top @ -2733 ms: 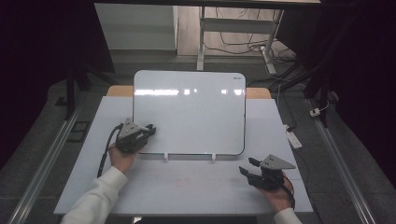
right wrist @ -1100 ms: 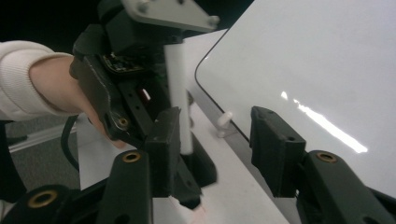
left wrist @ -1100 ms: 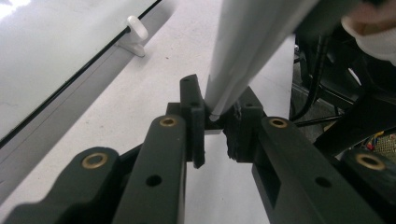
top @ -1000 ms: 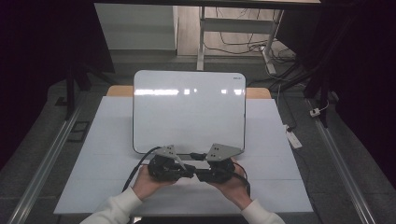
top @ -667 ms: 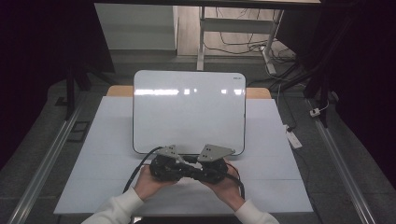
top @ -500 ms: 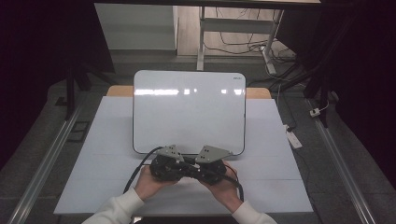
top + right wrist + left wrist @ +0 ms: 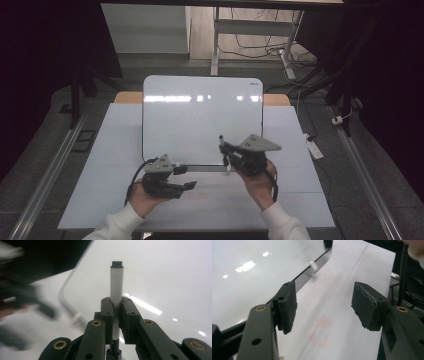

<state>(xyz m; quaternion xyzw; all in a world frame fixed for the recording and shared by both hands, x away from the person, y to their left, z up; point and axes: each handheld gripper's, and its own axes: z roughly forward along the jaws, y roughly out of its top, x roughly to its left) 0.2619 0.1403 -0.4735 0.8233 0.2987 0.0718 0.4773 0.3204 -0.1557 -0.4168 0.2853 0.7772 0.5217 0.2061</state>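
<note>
Lab: white worktable [image 7: 300,200], floor cables [image 7: 260,50], dark surroundings

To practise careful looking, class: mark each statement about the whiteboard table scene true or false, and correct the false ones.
1. The right gripper is clamped on a white marker. True.
2. The left gripper holds the marker's cap. False: its jaws are apart with nothing between them.
3. The whiteboard is covered in writing. False: it is blank.
4. The whiteboard lies on the white table. True.
</note>
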